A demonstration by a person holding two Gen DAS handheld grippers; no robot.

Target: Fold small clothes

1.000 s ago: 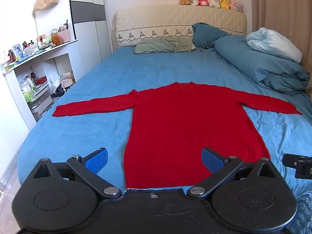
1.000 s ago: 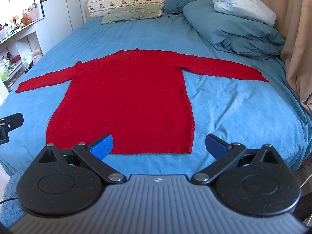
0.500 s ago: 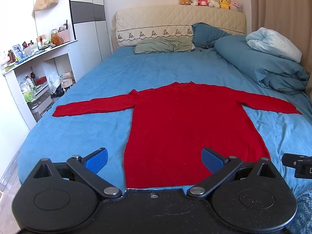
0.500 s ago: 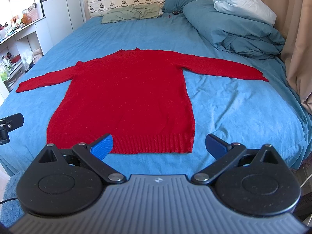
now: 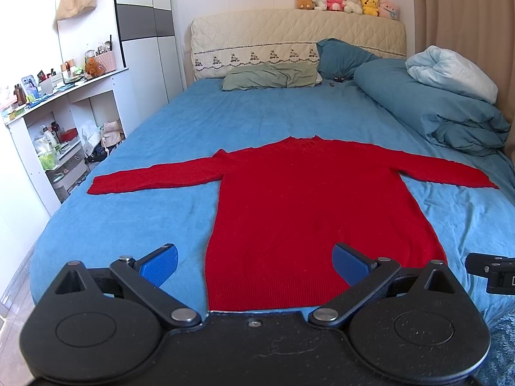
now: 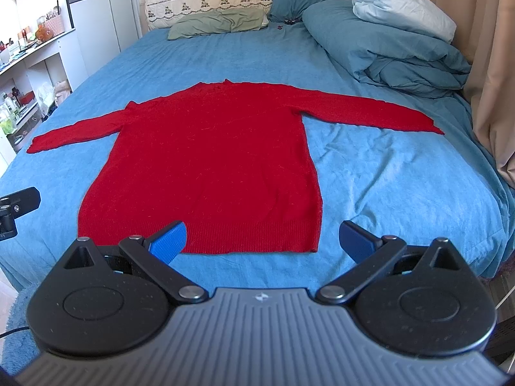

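Note:
A red long-sleeved sweater (image 5: 305, 212) lies flat on the blue bed sheet (image 5: 135, 222), sleeves spread out to both sides, hem toward me. It also shows in the right wrist view (image 6: 209, 164). My left gripper (image 5: 256, 265) is open and empty, hovering at the hem's left part. My right gripper (image 6: 264, 241) is open and empty, over the hem's right corner. Neither touches the sweater.
A rolled blue duvet with a pale blanket (image 5: 444, 103) lies at the bed's right. Pillows (image 5: 270, 77) and a headboard with plush toys (image 5: 344, 0) are at the far end. White shelves (image 5: 48, 122) stand left; a curtain (image 6: 495, 64) hangs right.
Both grippers have barely shifted; the sweater lies as before.

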